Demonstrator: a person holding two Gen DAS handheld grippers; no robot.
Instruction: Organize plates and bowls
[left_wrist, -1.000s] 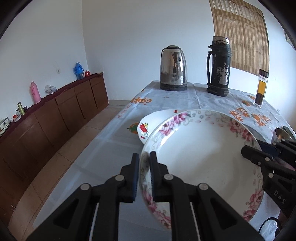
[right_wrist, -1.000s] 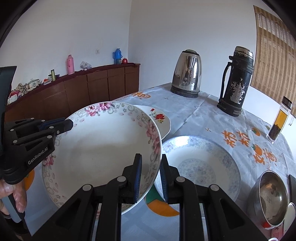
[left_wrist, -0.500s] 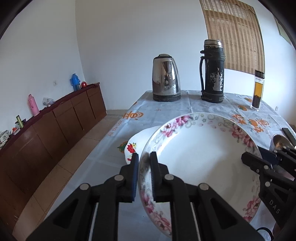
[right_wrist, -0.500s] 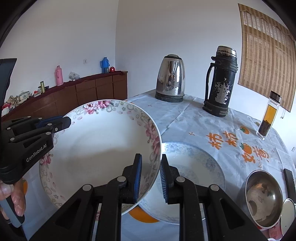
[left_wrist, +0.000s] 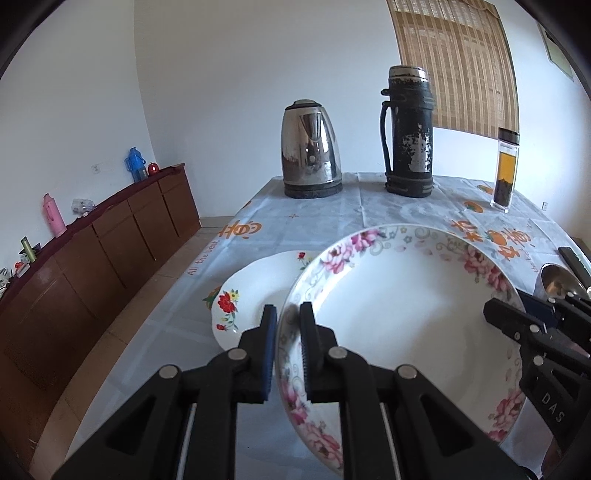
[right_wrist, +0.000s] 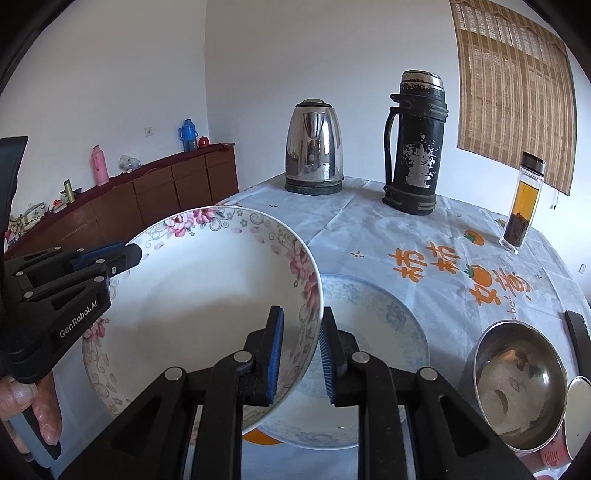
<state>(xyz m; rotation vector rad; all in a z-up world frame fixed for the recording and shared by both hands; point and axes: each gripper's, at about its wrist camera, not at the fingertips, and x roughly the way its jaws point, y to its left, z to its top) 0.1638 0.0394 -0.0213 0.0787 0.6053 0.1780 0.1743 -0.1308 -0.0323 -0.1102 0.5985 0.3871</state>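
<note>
The left claw (right_wrist: 135, 254) carries the white lettering "GenRobot.AI" along its black body, read in the right wrist view. The right claw (left_wrist: 517, 317) shows the white letters "DAS" on its black body near the lower right edge of the left wrist view; any further letters are cut off. The tablecloth (left_wrist: 321, 221) on the surface bears "All the best" in grey script along its left edge, beside large orange Chinese characters. More orange characters run toward the cloth's right edge, where a partly hidden "best" also shows.
</note>
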